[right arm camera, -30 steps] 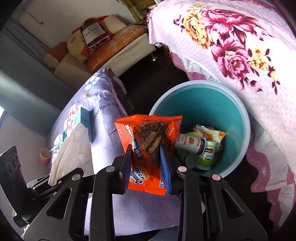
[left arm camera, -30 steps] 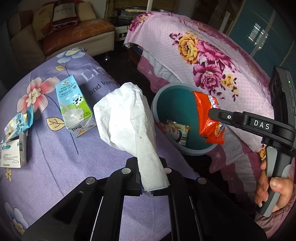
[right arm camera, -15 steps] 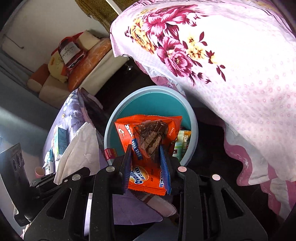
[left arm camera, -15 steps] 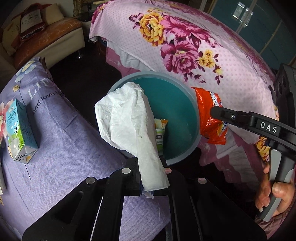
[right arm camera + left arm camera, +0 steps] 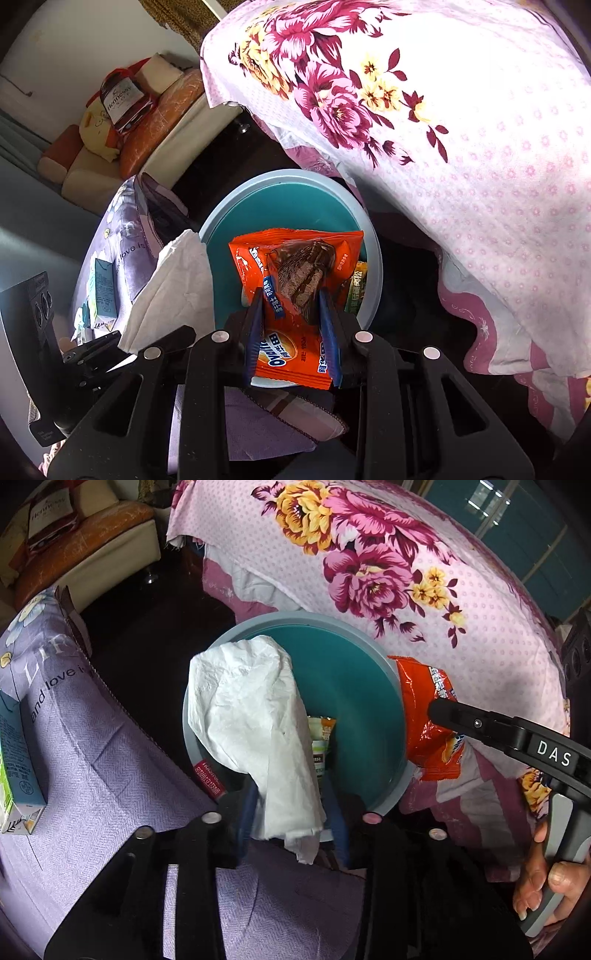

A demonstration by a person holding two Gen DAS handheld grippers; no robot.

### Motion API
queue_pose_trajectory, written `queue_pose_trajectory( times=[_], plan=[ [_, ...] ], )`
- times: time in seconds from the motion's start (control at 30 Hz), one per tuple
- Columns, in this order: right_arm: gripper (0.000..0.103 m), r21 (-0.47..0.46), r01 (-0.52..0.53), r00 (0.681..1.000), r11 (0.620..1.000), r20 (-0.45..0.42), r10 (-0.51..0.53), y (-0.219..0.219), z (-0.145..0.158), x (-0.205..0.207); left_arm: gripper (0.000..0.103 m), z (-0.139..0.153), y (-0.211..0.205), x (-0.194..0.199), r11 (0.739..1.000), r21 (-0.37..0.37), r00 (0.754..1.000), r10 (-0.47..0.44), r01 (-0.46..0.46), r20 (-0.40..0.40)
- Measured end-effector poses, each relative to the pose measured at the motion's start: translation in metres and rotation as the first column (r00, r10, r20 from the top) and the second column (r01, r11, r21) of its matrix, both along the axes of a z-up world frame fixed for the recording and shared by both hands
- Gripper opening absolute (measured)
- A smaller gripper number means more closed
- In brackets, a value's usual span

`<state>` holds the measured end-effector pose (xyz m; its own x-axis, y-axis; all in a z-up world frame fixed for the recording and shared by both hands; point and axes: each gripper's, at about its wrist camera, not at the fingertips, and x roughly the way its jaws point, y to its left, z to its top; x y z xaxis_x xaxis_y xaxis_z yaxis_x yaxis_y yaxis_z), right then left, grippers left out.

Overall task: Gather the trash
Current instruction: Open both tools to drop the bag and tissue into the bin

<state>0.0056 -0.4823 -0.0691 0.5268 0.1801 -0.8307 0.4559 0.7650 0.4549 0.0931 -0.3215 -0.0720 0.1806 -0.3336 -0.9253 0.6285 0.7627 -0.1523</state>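
A crumpled white tissue (image 5: 255, 716) stands between the fingers of my left gripper (image 5: 291, 812), above the near rim of a teal bin (image 5: 295, 618). The jaws are opening, and the blue pads stand just clear of the tissue's sides. My right gripper (image 5: 291, 321) is shut on an orange snack packet (image 5: 295, 280), held over the bin (image 5: 288, 173). From the left wrist view the packet (image 5: 424, 716) hangs at the bin's right rim. The tissue (image 5: 173, 288) shows at the left of the right wrist view.
Several wrappers (image 5: 319, 746) lie in the bin. A lavender cloth surface (image 5: 92, 775) with a milk carton (image 5: 14, 760) lies left of it. A pink floral bedspread (image 5: 406, 572) hangs close behind. A sofa with cushions (image 5: 110, 147) is farther back.
Both grippers have moved from beside the bin to over it. The left jaws, shut on the tissue before, have parted. The right grip on the packet is unchanged.
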Motion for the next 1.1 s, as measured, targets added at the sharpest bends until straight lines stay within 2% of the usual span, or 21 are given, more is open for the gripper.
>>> queue_pose_trajectory(
  times=[0.07,0.23,0.4,0.73,0.83,0.9,0.97,1.1],
  plan=[
    [0.027,-0.005,0.001,1.000,1.000,-0.005,-0.001,0.001,0.000,0.002,0.084,0.003,0.005,-0.001,1.000,-0.004,0.998,0.022,-0.021,0.052],
    [0.027,-0.008,-0.004,1.000,1.000,-0.024,0.004,0.004,-0.003,0.010,0.085,0.004,0.016,0.006,0.999,-0.007,0.998,0.043,-0.043,0.036],
    [0.027,-0.022,-0.024,0.999,0.999,-0.037,0.023,0.013,-0.002,0.019,0.091,0.010,0.033,0.008,0.998,-0.020,0.997,0.064,-0.063,0.031],
    [0.027,-0.049,-0.056,0.996,0.997,-0.067,0.053,0.033,-0.002,0.034,0.092,0.013,0.071,0.010,0.992,-0.060,0.993,0.114,-0.114,-0.005],
    [0.033,-0.060,-0.070,0.995,0.996,-0.082,0.065,0.041,-0.001,0.038,0.092,0.015,0.081,0.011,0.988,-0.077,0.991,0.130,-0.130,-0.013],
    [0.041,-0.065,-0.079,0.994,0.995,-0.085,0.073,0.046,0.001,0.040,0.092,0.017,0.088,0.012,0.986,-0.089,0.990,0.141,-0.142,-0.015],
    [0.057,-0.071,-0.087,0.993,0.994,-0.085,0.081,0.052,0.004,0.041,0.093,0.019,0.097,0.013,0.983,-0.098,0.988,0.154,-0.155,-0.016],
    [0.067,-0.080,-0.105,0.992,0.991,-0.081,0.099,0.065,0.012,0.044,0.093,0.026,0.116,0.013,0.974,-0.125,0.982,0.186,-0.187,-0.015]
  ],
)
